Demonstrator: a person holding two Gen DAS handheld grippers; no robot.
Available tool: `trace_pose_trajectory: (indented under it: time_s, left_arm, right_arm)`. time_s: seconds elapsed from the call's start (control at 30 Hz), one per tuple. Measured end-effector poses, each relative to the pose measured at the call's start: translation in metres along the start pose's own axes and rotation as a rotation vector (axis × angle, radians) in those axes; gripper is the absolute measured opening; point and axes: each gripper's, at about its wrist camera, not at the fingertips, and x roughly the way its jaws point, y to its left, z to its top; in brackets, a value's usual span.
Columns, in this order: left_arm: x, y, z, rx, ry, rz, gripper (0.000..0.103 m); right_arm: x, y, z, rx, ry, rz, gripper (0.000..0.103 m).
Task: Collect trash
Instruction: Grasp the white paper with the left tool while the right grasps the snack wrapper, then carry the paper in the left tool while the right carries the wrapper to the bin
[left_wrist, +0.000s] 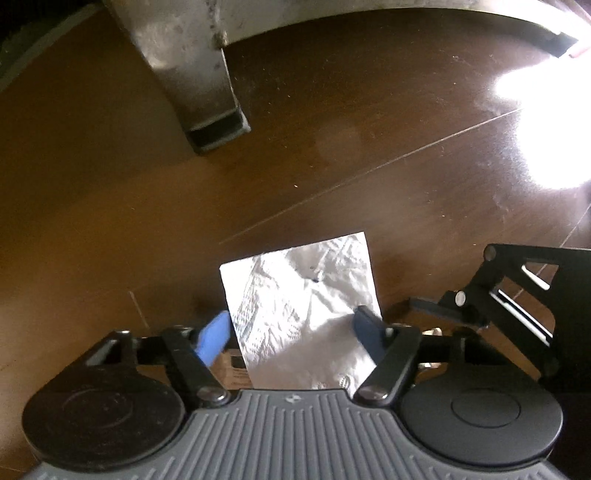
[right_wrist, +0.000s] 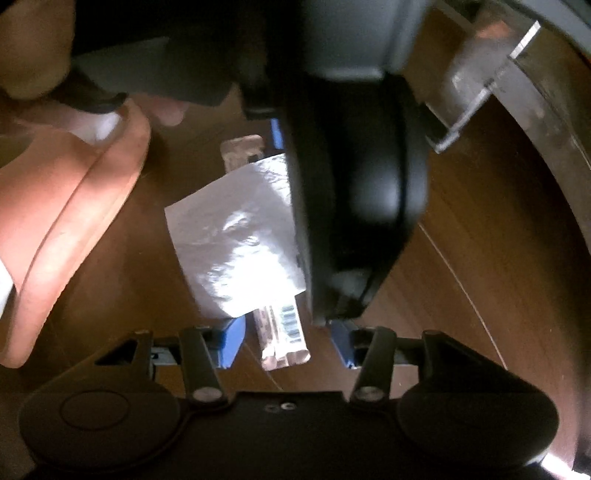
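A crinkled silver foil sheet (left_wrist: 303, 306) lies flat on the brown wooden floor (left_wrist: 332, 166). My left gripper (left_wrist: 293, 328) points down over it. Its blue fingers (left_wrist: 218, 336) straddle the sheet at its two side edges, and the foil shows no pinch, so the gripper reads as open. The foil sheet (right_wrist: 236, 240) also shows in the right wrist view, partly under the left gripper's dark body (right_wrist: 351, 184). A narrow clear wrapper with a barcode (right_wrist: 284, 339) pokes out from under the foil. My right gripper (right_wrist: 288, 343) stands open around it, with a gap on each side.
A metal furniture leg (left_wrist: 207, 96) and rail stand on the floor beyond the foil. A pink slipper (right_wrist: 74, 221) sits close on the left in the right wrist view, and fingers of a hand show above it. Strong glare (left_wrist: 546, 122) falls on the floor at the right.
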Motion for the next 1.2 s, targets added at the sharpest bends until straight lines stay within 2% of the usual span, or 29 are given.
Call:
trace_pose_trajectory:
  time_s: [0.1, 0.13, 0.17, 0.27, 0.43, 0.53, 0.67, 0.8, 1.0, 1.2]
  left_arm:
    - [-0.004, -0.001, -0.003, 0.006, -0.023, 0.018, 0.044]
    - [-0.006, -0.001, -0.003, 0.016, -0.030, 0.016, 0.032]
    - [-0.007, -0.001, -0.004, 0.021, -0.033, 0.011, 0.023]
    - [-0.008, 0.002, -0.003, -0.003, -0.025, -0.011, 0.010]
    - [-0.017, 0.002, -0.004, 0.010, -0.039, -0.028, 0.008]
    - [-0.025, -0.003, -0.004, 0.044, -0.059, -0.039, 0.008]
    - [-0.039, -0.007, -0.002, 0.072, -0.072, -0.064, 0.008]
    - [-0.068, -0.014, 0.007, 0.136, -0.098, -0.095, 0.008]
    - [-0.134, -0.044, 0.018, 0.275, -0.166, -0.143, 0.008]
    - [-0.219, -0.079, 0.030, 0.376, -0.269, -0.163, 0.008]
  right_arm:
    - [0.000, 0.005, -0.001, -0.008, -0.003, 0.000, 0.039]
    - [-0.001, 0.007, -0.001, -0.006, -0.001, 0.003, 0.030]
    - [-0.002, 0.006, -0.002, -0.004, -0.003, 0.001, 0.022]
    - [-0.004, 0.004, -0.003, 0.011, 0.014, 0.003, 0.020]
    - [-0.009, -0.006, -0.014, 0.030, 0.065, -0.019, 0.018]
    - [-0.019, -0.018, -0.030, 0.093, 0.110, -0.045, 0.018]
    - [-0.042, -0.048, -0.057, 0.276, 0.181, -0.089, 0.018]
    - [-0.079, -0.076, -0.081, 0.501, 0.199, -0.120, 0.018]
    - [-0.159, -0.107, -0.109, 0.800, 0.144, -0.150, 0.018]
    - [-0.268, -0.109, -0.129, 0.984, -0.034, -0.187, 0.018]
